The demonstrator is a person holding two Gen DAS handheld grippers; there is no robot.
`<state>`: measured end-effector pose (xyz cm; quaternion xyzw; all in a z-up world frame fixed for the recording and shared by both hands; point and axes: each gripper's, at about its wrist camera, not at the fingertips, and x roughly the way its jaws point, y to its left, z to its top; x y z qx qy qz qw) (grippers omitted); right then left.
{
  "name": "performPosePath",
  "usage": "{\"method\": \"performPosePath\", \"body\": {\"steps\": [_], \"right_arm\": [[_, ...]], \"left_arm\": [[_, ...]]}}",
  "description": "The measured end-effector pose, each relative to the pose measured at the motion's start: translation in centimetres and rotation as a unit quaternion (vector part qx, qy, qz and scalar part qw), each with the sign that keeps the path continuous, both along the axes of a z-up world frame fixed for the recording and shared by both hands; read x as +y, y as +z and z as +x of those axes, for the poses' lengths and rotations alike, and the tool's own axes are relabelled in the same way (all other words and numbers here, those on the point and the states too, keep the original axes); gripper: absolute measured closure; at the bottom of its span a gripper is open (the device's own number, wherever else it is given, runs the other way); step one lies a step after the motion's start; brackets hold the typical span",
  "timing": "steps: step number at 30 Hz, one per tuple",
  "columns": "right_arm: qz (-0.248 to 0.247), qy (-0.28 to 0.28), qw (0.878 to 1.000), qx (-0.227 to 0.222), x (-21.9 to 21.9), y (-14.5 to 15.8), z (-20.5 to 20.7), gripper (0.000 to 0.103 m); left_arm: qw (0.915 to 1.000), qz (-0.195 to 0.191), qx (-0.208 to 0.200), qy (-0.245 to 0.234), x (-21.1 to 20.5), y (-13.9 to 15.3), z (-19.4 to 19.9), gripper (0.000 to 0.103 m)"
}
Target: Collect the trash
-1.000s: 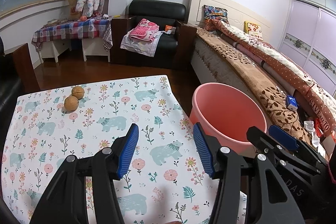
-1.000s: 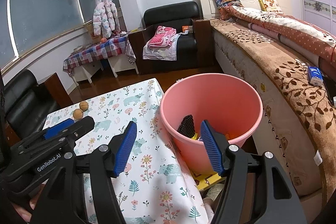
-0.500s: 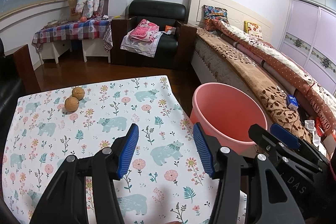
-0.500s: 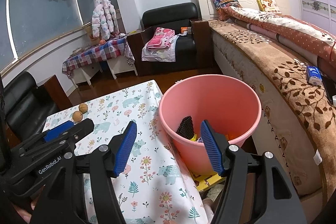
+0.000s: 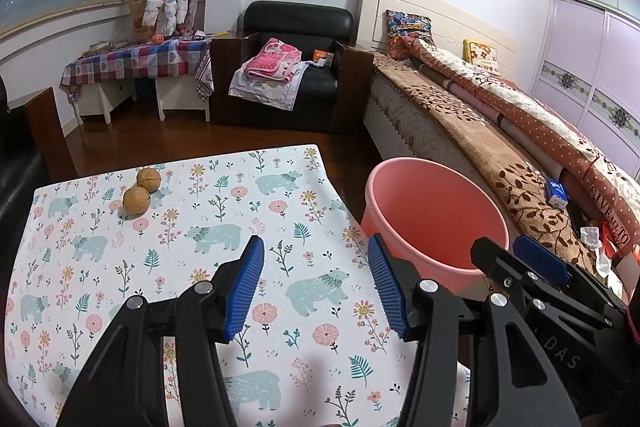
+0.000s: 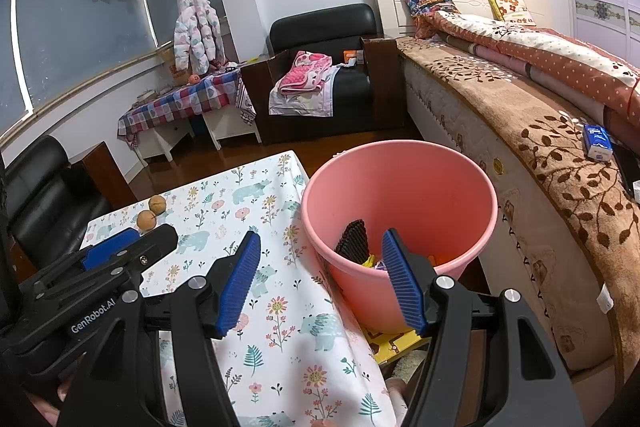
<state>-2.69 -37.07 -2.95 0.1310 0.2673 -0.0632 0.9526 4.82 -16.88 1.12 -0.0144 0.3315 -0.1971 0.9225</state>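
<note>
Both tongs hung with their jaws apart and nothing between them. The left tongs [image 5: 316,287] were poised over the bear-print tablecloth [image 5: 208,235]; the right tongs [image 6: 320,279] were aimed at the rim of the one pink bucket [image 6: 400,163], which stood just off the table edge, probably so trash could be dropped straight in. Two walnuts [image 5: 136,200] sat touching, well ahead and left of the left tongs. Dark and yellow scraps [image 6: 354,241] already lay in the bucket.
</note>
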Motion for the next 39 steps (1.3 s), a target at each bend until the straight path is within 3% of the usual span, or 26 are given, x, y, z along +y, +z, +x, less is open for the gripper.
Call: {"method": "performPosePath", "body": {"steps": [19,39], "right_arm": [[-0.001,-0.004,1.000,-0.013,0.2,0.2,-0.3,0.040],[-0.053,-0.016,0.998,-0.035,2.0,1.0,-1.1,0.040]], "left_arm": [[1.0000,0.000,0.001,0.000,0.0,0.0,0.0,0.050],[0.9998,-0.005,-0.014,0.017,0.9,0.1,0.2,0.050]]}}
